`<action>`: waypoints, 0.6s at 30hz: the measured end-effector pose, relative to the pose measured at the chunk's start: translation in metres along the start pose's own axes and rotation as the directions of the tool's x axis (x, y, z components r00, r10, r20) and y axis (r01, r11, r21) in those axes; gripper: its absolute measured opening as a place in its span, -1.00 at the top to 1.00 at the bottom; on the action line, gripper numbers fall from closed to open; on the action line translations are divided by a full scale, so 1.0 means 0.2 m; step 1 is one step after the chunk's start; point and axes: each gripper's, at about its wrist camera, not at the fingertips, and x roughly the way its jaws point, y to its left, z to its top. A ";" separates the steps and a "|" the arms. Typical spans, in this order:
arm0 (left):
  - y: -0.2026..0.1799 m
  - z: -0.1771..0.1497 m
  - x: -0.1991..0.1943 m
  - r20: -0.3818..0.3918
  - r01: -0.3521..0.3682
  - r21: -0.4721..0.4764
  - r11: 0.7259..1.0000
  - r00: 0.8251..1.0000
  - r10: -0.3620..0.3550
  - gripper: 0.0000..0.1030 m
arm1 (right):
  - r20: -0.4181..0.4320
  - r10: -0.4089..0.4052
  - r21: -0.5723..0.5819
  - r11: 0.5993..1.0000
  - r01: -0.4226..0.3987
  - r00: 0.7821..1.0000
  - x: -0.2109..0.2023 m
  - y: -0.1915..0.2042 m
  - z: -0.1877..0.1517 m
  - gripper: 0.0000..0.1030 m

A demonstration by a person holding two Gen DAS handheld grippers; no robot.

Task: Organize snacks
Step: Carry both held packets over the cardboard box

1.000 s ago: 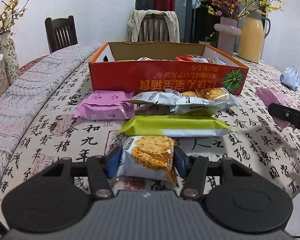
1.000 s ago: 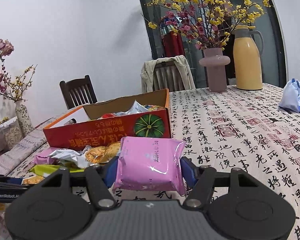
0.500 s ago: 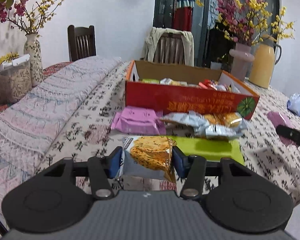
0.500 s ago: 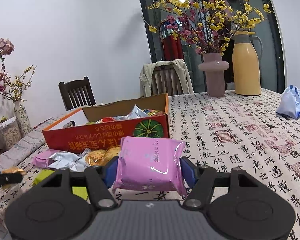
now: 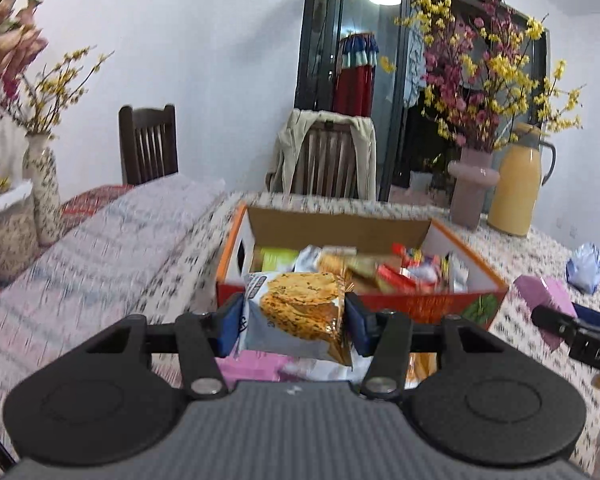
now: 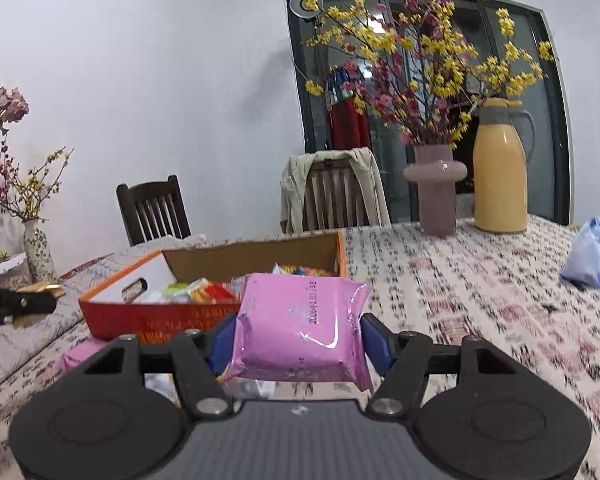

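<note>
Two crinkly foil packets [image 5: 296, 316], clamped.

The left gripper [image 5: 294, 322] sits at lower centre of its own view, its blue-padded fingers [image 5: 230, 322] pressed against both sides of a cracker packet [image 5: 296, 312]. The right gripper [image 6: 298, 338] fills the lower centre of its view likewise, fingers [image 6: 374, 340] clamped on a pink packet [image 6: 300, 326], tilted slightly downward.

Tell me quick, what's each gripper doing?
Left gripper: closed on the cracker packet.
Right gripper: closed on the pink packet.
</note>
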 end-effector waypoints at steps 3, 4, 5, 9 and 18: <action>-0.03 0.08 0.05 0.021 -0.001 0.003 1.000 1.000 0.001 -0.04 | 0.021 0.003 -0.011 1.000 -0.002 1.000 0.04 0.02 0.06 -0.25; -0.03 0.10 0.07 0.026 -0.003 0.002 1.000 1.000 0.003 -0.04 | 0.028 0.003 -0.014 1.000 -0.003 1.000 0.06 0.02 0.08 -0.25; -0.04 0.12 0.09 0.031 -0.003 0.000 1.000 1.000 0.003 -0.04 | 0.034 0.003 -0.015 1.000 -0.002 0.999 0.07 0.03 0.10 -0.25; -0.06 0.21 0.17 0.050 -0.014 -0.002 1.000 0.999 0.014 -0.04 | 0.057 0.004 -0.022 1.000 -0.002 0.998 0.15 0.06 0.18 -0.25; -0.07 0.36 0.39 0.060 -0.063 -0.049 0.997 0.996 0.066 -0.04 | 0.062 0.014 -0.052 0.999 -0.011 0.998 0.40 0.11 0.34 -0.25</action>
